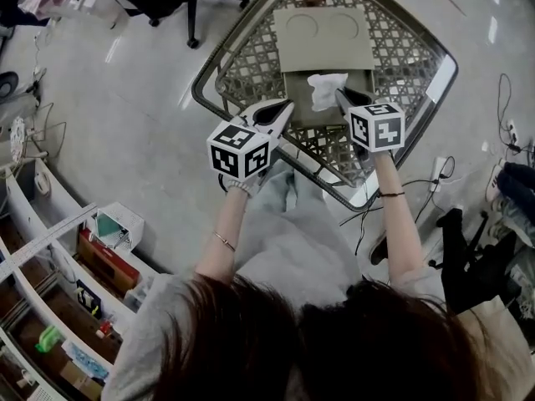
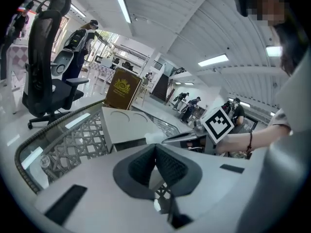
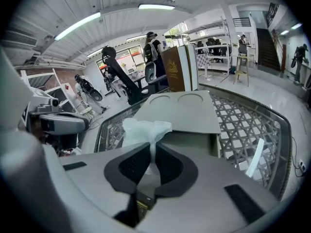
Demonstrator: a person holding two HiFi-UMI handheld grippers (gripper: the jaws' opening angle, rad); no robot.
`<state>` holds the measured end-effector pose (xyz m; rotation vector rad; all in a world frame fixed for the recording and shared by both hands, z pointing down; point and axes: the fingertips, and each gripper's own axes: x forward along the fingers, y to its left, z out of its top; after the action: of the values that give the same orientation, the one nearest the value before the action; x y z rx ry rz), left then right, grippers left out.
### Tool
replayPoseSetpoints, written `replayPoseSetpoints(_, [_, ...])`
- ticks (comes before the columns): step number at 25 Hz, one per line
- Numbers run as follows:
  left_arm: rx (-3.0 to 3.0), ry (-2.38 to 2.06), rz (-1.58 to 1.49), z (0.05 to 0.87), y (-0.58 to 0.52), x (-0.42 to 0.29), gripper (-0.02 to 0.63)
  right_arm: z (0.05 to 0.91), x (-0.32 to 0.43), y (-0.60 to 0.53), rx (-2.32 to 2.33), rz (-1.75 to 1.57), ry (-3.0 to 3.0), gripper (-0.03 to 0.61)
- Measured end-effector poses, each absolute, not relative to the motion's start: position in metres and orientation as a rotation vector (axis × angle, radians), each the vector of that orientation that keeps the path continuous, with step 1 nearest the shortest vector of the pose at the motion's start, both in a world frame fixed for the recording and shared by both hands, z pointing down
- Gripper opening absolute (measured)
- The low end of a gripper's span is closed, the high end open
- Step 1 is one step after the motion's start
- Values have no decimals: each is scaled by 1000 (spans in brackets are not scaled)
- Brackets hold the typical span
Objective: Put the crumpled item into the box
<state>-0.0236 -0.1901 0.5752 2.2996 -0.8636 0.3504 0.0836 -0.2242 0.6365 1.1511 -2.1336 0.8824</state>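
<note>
Tissue — the crumpled item (image 1: 324,90), likely light, soft and tearable, best pinched at a bunched fold — hangs upper centre over the box (image 1: 324,40), nipped in the right gripper (image 1: 341,98); left gripper (image 1: 286,109) pressed together, empty.

Dark hair (image 1: 334,341), grey short-sleeved top (image 1: 150,328), thin bracelet (image 1: 223,241) on each wrist, grey left claw (image 1: 287,107) and right claw (image 1: 341,96), black-and-white marker cubes (image 1: 241,150)
</note>
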Motion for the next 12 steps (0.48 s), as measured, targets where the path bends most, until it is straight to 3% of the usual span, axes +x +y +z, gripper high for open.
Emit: replayPoseSetpoints(12, [2254, -839, 387, 595, -176, -20, 17, 673, 84, -215, 1053, 926, -1971, 52])
